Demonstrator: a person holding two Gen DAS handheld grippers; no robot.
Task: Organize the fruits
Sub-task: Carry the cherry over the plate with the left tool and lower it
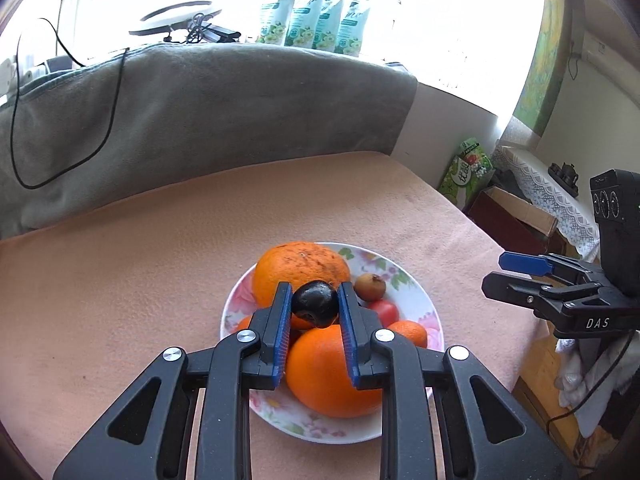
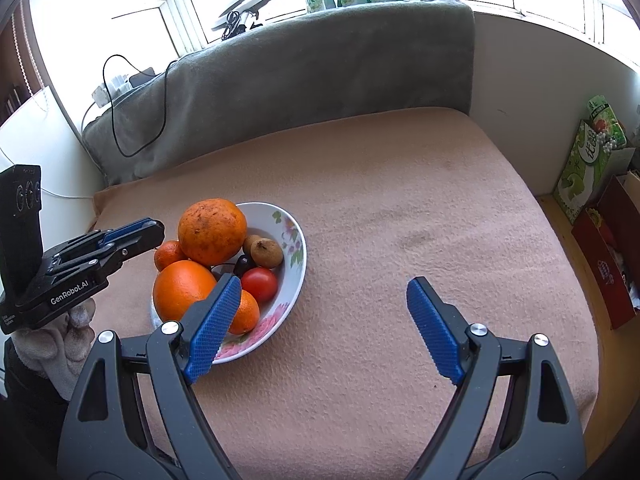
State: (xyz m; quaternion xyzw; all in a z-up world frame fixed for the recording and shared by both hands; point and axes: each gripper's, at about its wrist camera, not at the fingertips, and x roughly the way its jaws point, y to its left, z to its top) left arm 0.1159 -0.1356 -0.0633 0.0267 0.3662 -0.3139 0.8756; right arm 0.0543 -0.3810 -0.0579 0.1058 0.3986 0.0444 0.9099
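My left gripper (image 1: pixel 315 304), marked "GenRobot.AI", is clamped on a dark fruit (image 1: pixel 315 303) above the floral plate (image 1: pixel 416 300) of oranges. My right gripper (image 2: pixel 324 320), marked "DAS", hangs wide apart over the peach blanket (image 2: pixel 400 208).

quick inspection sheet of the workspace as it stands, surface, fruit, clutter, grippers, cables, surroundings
Surface: peach blanket, bare apart from the bowl.
Job's things: floral bowl holds two large oranges, smaller oranges, a red tomato and brown fruits; a dark fruit sits between the left gripper's pads above the bowl.
Clutter: nothing seen on the blanket.
Grippers: left gripper shut on the dark fruit; right gripper open, holding nothing, beside the bowl.
Cables: black cable loops over the grey cushion.
Surroundings: pouches and ring light on the windowsill; green package and boxes on the floor.
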